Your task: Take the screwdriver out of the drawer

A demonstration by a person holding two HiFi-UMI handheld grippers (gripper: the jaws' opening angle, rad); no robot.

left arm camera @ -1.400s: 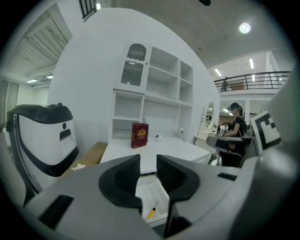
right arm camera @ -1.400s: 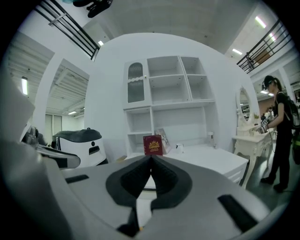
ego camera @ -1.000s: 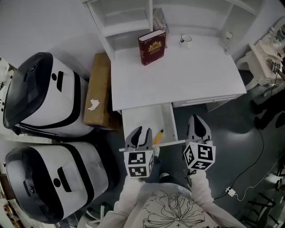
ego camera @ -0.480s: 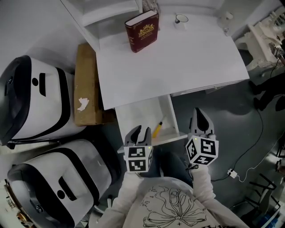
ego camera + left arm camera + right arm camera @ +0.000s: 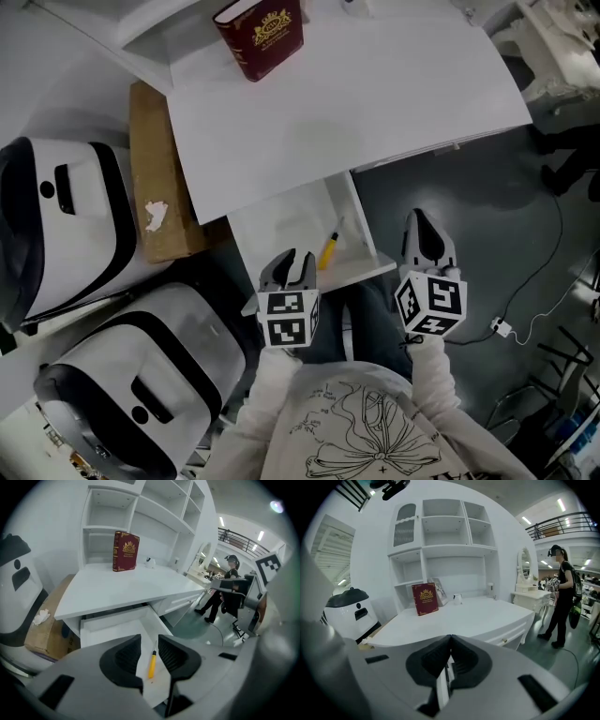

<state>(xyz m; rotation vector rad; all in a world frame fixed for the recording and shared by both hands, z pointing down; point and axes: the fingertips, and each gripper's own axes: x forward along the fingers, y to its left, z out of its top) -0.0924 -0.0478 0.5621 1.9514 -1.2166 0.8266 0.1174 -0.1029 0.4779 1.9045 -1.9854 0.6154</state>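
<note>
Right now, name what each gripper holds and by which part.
Nothing. The left gripper has just been opening its jaws, empty, short of the screwdriver in the drawer; right gripper is shut, empty.

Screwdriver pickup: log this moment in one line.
drawer: open | screwdriver: lying inside | left gripper: just opening, empty, aimed at screwdriver | right gripper: shut

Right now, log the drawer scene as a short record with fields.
drawer: open, below the desk top
screwdriver: yellow handle, lying in the drawer, untouched
left gripper: open, jaws just opened wider, nothing between them; screwdriver lies beyond the gap
right gripper: shut, empty, right of the drawer
book: red, upright on the desk top
</note>
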